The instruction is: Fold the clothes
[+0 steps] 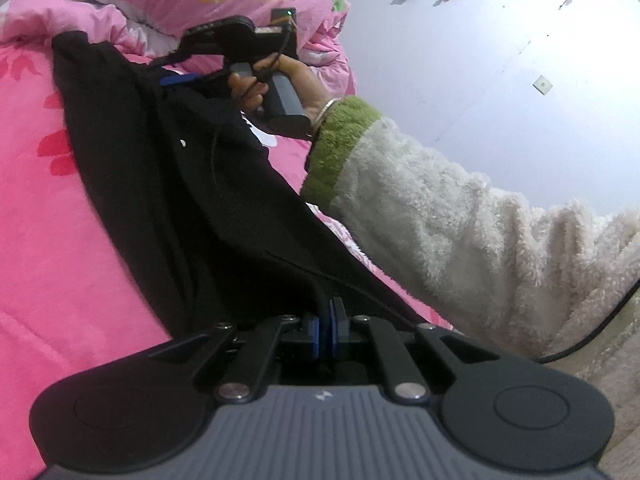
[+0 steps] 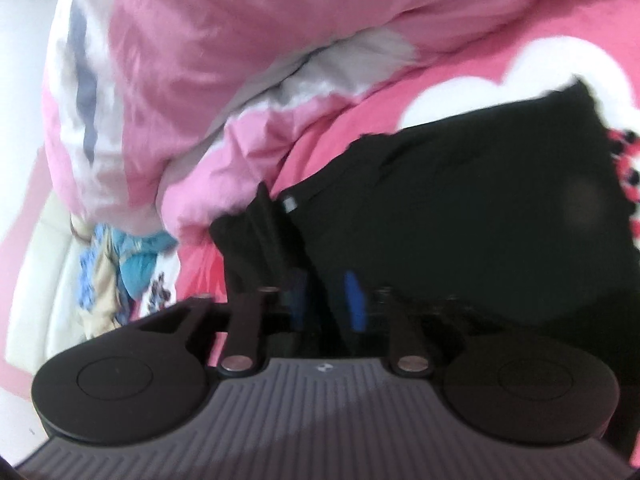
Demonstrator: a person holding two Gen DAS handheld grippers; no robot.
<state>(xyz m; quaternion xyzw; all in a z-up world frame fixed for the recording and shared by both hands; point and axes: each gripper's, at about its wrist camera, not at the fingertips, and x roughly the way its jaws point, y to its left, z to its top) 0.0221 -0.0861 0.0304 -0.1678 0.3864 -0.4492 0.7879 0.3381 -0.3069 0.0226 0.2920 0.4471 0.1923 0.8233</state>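
Black, soft fabric fills the middle of both views: a dark garment [image 1: 168,184] lying across the bright pink bed cover [image 1: 60,240] printed with red flowers. From my left hand's camera, my left gripper [image 1: 329,322] has its blue-padded fingers [image 1: 316,332] pressed almost together, pinching the near edge of the black garment. Farther up the same cloth, my right hand [image 1: 260,84] grasps the grey handle of the right gripper [image 2: 326,300], with my fluffy cream sleeve with a green cuff [image 1: 420,216] reaching in from the right. From the right hand's blurred camera, that gripper's jaws stand partly apart, one blue pad [image 2: 354,300] visible, with black cloth lying between them; I cannot tell whether the pads touch it. A crumpled pink quilt [image 2: 208,80] with white and grey patches is heaped just beyond the garment. A pale wall [image 1: 500,80] stands behind.
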